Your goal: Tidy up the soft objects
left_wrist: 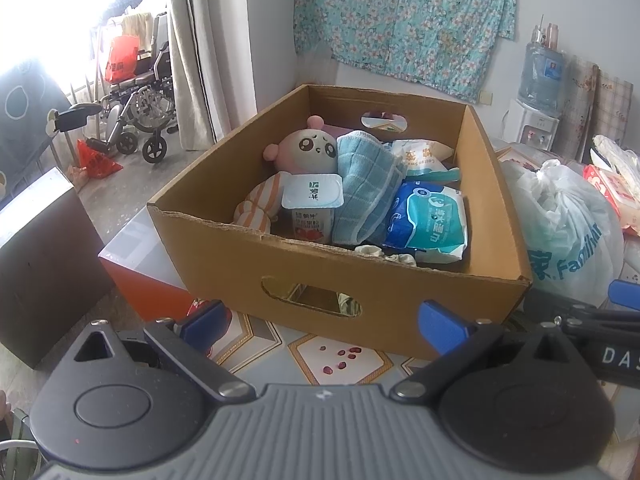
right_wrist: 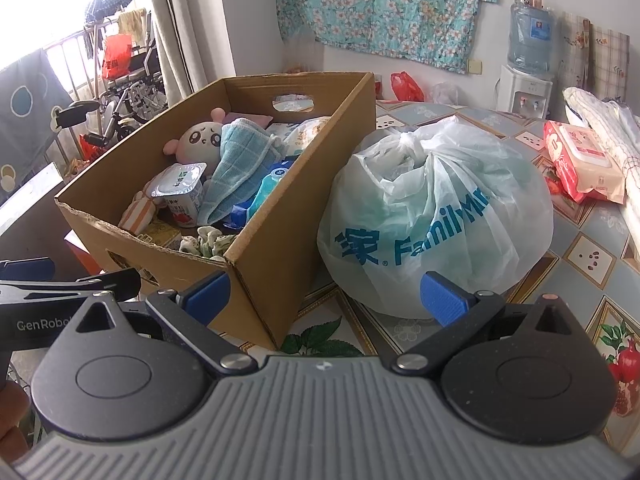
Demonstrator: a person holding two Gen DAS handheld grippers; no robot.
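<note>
An open cardboard box (left_wrist: 248,248) (right_wrist: 264,280) stands on the patterned table. Inside lie a panda-faced plush toy (left_wrist: 306,148) (right_wrist: 200,138), a folded blue towel (left_wrist: 366,184) (right_wrist: 236,168), a yogurt cup (left_wrist: 312,204) (right_wrist: 180,192), a blue wet-wipe pack (left_wrist: 428,220) and a crumpled cloth (right_wrist: 204,244). A knotted white plastic bag (right_wrist: 436,216) (left_wrist: 568,220) sits right of the box. My left gripper (left_wrist: 324,322) hangs open before the box's near wall, holding nothing. Open as well, my right gripper (right_wrist: 324,296) faces the gap between box corner and bag.
A pink wipe pack (right_wrist: 580,164) and a folded cloth (right_wrist: 608,128) lie at the table's far right. A water dispenser (right_wrist: 524,68) stands by the wall. Left of the table are an orange-sided box (left_wrist: 140,264), a dark cabinet (left_wrist: 44,264) and a wheelchair (left_wrist: 136,108).
</note>
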